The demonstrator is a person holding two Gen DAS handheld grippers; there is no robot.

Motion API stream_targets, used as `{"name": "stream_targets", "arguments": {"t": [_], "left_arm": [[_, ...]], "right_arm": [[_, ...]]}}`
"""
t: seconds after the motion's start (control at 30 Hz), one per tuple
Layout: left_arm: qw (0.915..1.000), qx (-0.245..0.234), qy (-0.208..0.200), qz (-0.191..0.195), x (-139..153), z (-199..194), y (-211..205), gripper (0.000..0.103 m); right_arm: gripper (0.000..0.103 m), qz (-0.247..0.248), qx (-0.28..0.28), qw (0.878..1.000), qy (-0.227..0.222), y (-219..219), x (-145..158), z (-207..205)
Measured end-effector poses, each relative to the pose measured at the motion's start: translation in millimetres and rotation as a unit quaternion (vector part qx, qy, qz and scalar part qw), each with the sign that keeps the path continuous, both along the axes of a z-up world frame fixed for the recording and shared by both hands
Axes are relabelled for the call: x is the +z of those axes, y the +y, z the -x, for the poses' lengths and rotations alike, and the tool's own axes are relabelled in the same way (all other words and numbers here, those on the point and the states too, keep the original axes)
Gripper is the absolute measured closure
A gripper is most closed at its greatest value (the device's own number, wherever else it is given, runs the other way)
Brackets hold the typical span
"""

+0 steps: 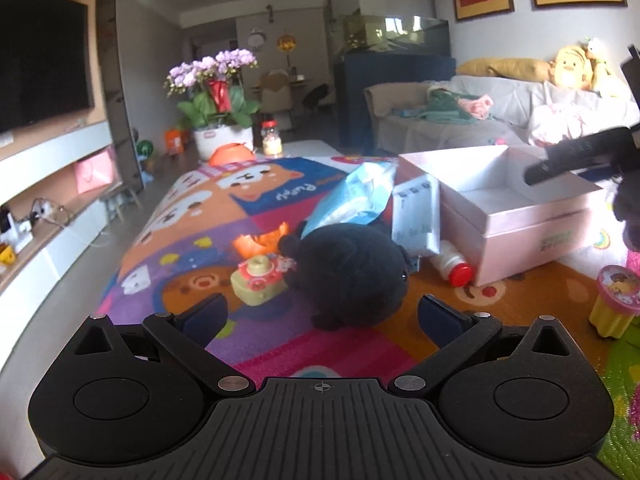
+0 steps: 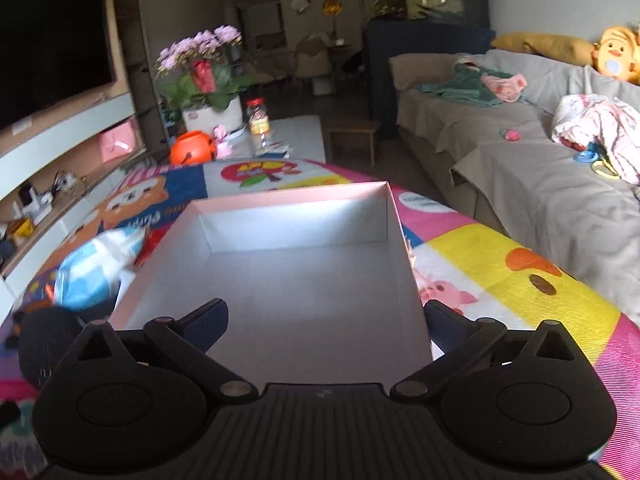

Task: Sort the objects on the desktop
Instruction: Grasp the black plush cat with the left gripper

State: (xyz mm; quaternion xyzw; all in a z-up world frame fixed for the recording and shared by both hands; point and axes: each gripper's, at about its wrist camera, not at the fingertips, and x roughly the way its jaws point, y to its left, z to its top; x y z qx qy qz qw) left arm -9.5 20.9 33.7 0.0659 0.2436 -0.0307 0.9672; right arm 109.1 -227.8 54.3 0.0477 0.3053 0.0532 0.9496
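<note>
My left gripper [image 1: 324,312] is open, low over the colourful mat, with a black plush toy [image 1: 352,276] just beyond its fingertips. A yellow and pink toy camera [image 1: 260,280] touches the plush's left side. Behind lie a blue wipes pack [image 1: 352,200], a white carton [image 1: 416,216] and a red-capped white bottle [image 1: 454,266]. The pink open box [image 1: 520,216] stands at the right. My right gripper [image 2: 326,314] hangs open over that box [image 2: 392,216], nothing between its fingers; the box's inside looks bare. One of its fingers [image 1: 568,156] shows above the box in the left wrist view.
A yellow cup with a pink lid [image 1: 616,300] stands at the right on the mat. An orange bucket [image 2: 192,152], a jar [image 2: 258,122] and a potted orchid [image 2: 208,76] sit beyond the mat's far edge. The sofa [image 2: 540,184] runs along the right, a TV unit along the left.
</note>
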Motion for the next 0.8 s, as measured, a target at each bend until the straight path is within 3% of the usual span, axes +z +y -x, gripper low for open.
{"name": "stream_targets", "arguments": {"t": [0.17,0.27,0.4,0.47,0.5,0.53,0.7,0.8], "left_arm": [[0.9998,0.001,0.006,-0.020,-2,-20,-13,0.000],[0.9990,0.003,-0.004,-0.043,-4,-29,-25,0.000],[0.9943,-0.009,-0.021,-0.104,-14,-43,-45,0.000],[0.9916,-0.019,-0.017,-0.126,-19,-50,-50,0.008],[0.9906,-0.021,-0.011,-0.135,-22,-53,-52,0.021],[0.9895,-0.018,-0.008,-0.143,-24,-56,-52,0.021],[0.9913,-0.010,-0.008,-0.131,-14,-49,-45,0.029],[0.9965,-0.033,-0.025,-0.072,13,-23,-45,0.029]], "right_arm": [[0.000,0.011,0.084,0.996,-0.019,30,3,5],[0.000,0.055,0.079,0.993,-0.065,37,13,33],[0.000,0.041,0.065,0.994,-0.078,24,17,80],[0.000,0.018,0.066,0.996,-0.062,16,11,102],[0.000,0.009,0.065,0.996,-0.053,12,7,111],[0.000,0.003,0.060,0.997,-0.047,9,2,120],[0.000,-0.031,0.016,0.999,-0.037,-3,-27,143],[0.000,-0.068,-0.010,0.997,-0.016,-14,-35,137]]}}
